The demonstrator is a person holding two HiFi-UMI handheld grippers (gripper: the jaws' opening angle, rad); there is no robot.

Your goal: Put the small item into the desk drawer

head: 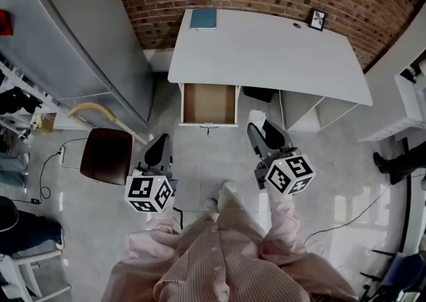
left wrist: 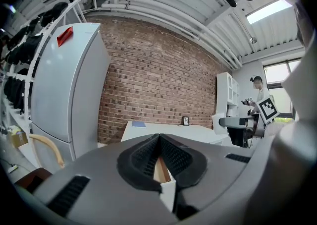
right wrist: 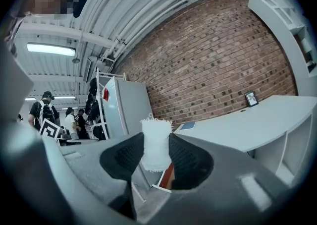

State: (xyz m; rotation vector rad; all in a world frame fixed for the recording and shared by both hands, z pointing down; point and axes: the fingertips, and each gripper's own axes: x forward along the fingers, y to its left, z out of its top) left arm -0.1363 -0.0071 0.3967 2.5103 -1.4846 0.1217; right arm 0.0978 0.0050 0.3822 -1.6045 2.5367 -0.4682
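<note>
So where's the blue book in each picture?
Head view: blue book on the white desk's far left corner.
Left gripper view: just left of centre, on the desk's left end.
Right gripper view: just right of centre, on the desk's left end.
Shared landmark: the small picture frame on that desk.

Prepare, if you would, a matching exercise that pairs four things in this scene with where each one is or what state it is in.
Things:
1. white fuzzy small item
2. blue rectangular notebook
3. small black-framed picture
4. white desk drawer with a wooden bottom

Places or states:
A. pulled open, nothing inside
B. far right part of the white desk top
C. clamped between the jaws of the right gripper
D. far left corner of the desk top

Pairs: 1-C, 2-D, 3-B, 4-A
</note>
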